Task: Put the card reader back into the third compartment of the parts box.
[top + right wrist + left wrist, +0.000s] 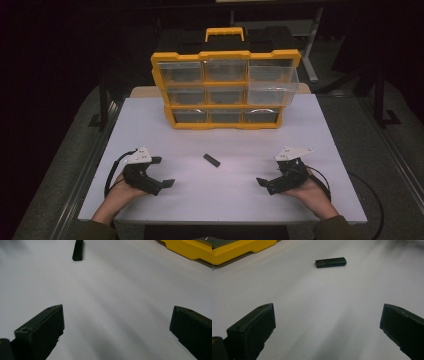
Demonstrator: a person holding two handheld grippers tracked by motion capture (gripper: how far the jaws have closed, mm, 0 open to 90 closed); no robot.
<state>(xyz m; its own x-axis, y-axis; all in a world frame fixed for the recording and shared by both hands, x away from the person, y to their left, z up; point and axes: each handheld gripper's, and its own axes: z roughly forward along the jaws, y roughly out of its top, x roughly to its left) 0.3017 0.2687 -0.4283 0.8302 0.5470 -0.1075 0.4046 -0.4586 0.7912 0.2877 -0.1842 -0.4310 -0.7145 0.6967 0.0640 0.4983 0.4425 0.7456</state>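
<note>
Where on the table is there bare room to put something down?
Bare white table lies right and left of the small black stick, between it and the right gripper and the left gripper. The strip between the stick and the yellow drawer cabinet is also bare. The cabinet crowds the far edge, one upper right drawer pulled out.

Desk (150, 125): smooth matt white board, soft sheen under the light. Small black rectangular bar (211, 160): matt plastic look, smooth faces. Far organiser box (165, 90): glossy yellow plastic frame, clear plastic drawers. Gripper fingers (252, 332): matt black plastic, slightly rough edges.
</note>
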